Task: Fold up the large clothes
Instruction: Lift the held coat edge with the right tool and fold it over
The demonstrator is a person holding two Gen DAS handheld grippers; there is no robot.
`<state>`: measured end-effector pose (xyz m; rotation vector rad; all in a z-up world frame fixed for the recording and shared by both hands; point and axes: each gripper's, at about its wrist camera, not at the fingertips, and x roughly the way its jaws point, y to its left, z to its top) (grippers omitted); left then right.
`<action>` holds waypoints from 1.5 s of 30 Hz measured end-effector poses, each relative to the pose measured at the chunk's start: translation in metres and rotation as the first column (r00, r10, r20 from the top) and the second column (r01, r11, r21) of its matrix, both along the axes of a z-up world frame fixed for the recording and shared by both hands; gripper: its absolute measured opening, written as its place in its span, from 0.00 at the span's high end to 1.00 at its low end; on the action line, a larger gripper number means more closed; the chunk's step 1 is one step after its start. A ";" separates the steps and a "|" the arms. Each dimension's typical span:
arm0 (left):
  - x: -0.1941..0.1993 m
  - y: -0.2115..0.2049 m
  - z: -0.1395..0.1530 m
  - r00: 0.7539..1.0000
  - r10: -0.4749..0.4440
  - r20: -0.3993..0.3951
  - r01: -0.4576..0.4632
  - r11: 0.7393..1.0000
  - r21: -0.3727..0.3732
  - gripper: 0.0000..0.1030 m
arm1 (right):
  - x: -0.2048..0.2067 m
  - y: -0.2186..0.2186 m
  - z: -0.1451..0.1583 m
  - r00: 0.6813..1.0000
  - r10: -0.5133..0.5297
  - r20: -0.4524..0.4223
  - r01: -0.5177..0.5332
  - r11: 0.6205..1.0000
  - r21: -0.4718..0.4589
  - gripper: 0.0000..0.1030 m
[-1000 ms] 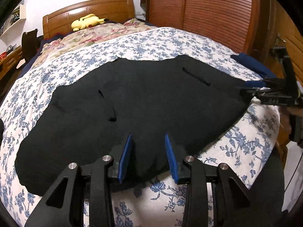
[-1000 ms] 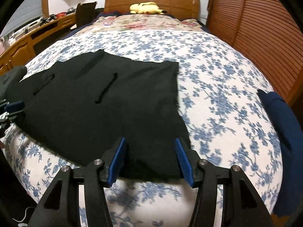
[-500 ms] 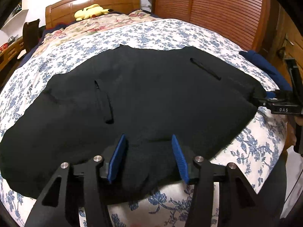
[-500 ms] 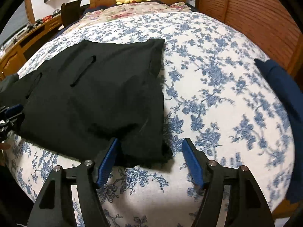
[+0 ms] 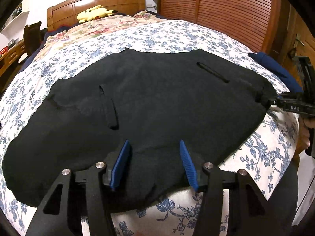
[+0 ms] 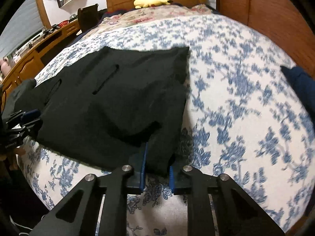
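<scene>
A large black garment (image 5: 157,102) lies spread flat across the bed's near end, also seen in the right wrist view (image 6: 118,102). My left gripper (image 5: 154,143) sits over its near hem. The jaws are opening, with cloth between the blue pads but not pinched. My right gripper (image 6: 157,157) is at the garment's near right corner, its jaws closing, and the pads squeeze a bunched fold of black cloth. The left wrist view shows that right gripper (image 5: 267,100) gripping the corner at far right. The left gripper (image 6: 29,118) shows at the garment's left edge in the right wrist view.
The bed has a blue-flowered white cover (image 5: 256,153) and drops off just in front of both grippers. A navy cloth (image 5: 275,68) lies at the bed's right edge. A yellow plush toy (image 5: 94,13) rests by the headboard. A wooden desk (image 6: 29,55) stands left and slatted wardrobe doors (image 5: 226,9) right.
The right jaws spread wide around the garment's corner, then closed onto it. The left jaws have widened over the hem. Neither hand has shifted much.
</scene>
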<state>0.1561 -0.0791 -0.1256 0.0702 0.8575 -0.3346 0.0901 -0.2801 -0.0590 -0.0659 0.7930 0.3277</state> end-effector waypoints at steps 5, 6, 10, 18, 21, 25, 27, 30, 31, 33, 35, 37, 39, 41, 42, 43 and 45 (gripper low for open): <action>-0.006 0.010 0.010 1.000 0.004 0.019 -0.003 1.000 -0.012 0.44 | -0.006 0.008 0.029 0.997 0.007 0.070 -0.006 1.000 -0.014 0.86; -0.007 0.013 0.013 1.000 0.005 0.025 -0.005 1.000 -0.014 0.44 | -0.008 0.012 0.035 0.996 0.011 0.084 -0.010 1.000 -0.016 0.86; -0.016 0.031 0.025 0.998 0.015 0.059 -0.013 0.999 -0.033 0.43 | -0.014 0.025 0.053 0.992 0.033 0.125 -0.030 0.999 -0.025 0.87; -0.039 0.067 0.047 0.992 0.049 0.118 -0.041 0.997 -0.070 0.42 | -0.023 0.056 0.074 0.980 0.099 0.171 -0.091 0.994 -0.057 0.88; -0.047 0.081 0.054 0.988 0.064 0.142 -0.053 0.996 -0.077 0.42 | -0.021 0.067 0.078 0.975 0.127 0.184 -0.117 0.991 -0.065 0.89; -0.059 0.103 0.061 0.981 0.095 0.169 -0.080 0.993 -0.092 0.41 | -0.020 0.088 0.086 0.960 0.183 0.211 -0.167 0.982 -0.088 0.89; -0.063 0.112 0.064 0.977 0.113 0.180 -0.098 0.991 -0.090 0.41 | -0.021 0.103 0.089 0.950 0.218 0.226 -0.200 0.975 -0.098 0.90; -0.069 0.129 0.067 0.971 0.146 0.192 -0.128 0.987 -0.101 0.41 | -0.025 0.128 0.094 0.928 0.276 0.251 -0.258 0.961 -0.102 0.90; -0.070 0.135 0.068 0.970 0.154 0.190 -0.135 0.985 -0.110 0.41 | -0.027 0.138 0.096 0.919 0.295 0.261 -0.279 0.955 -0.099 0.90; -0.073 0.147 0.069 0.967 0.174 0.188 -0.152 0.980 -0.127 0.41 | -0.026 0.151 0.097 0.904 0.334 0.269 -0.323 0.943 -0.083 0.90; -0.075 0.155 0.069 0.963 0.192 0.191 -0.169 0.977 -0.132 0.41 | -0.028 0.167 0.097 0.886 0.374 0.274 -0.370 0.927 -0.067 0.90; -0.077 0.165 0.068 0.959 0.214 0.188 -0.189 0.972 -0.140 0.41 | -0.030 0.184 0.094 0.869 0.414 0.270 -0.415 0.908 -0.059 0.90; -0.077 0.171 0.067 0.957 0.226 0.183 -0.200 0.969 -0.148 0.41 | -0.029 0.195 0.092 0.865 0.433 0.252 -0.445 0.895 -0.012 0.89; -0.077 0.178 0.066 0.954 0.238 0.180 -0.212 0.965 -0.153 0.40 | -0.024 0.201 0.084 0.863 0.459 0.210 -0.475 0.880 0.029 0.85; -0.078 0.179 0.065 0.953 0.243 0.180 -0.216 0.964 -0.154 0.40 | -0.024 0.203 0.079 0.865 0.458 0.207 -0.471 0.882 0.021 0.84; -0.078 0.182 0.065 0.952 0.247 0.179 -0.220 0.963 -0.156 0.40 | -0.023 0.205 0.074 0.865 0.460 0.198 -0.470 0.883 0.004 0.79; -0.080 0.182 0.065 0.952 0.249 0.179 -0.222 0.962 -0.159 0.40 | -0.020 0.205 0.067 0.858 0.483 0.172 -0.490 0.872 -0.003 0.69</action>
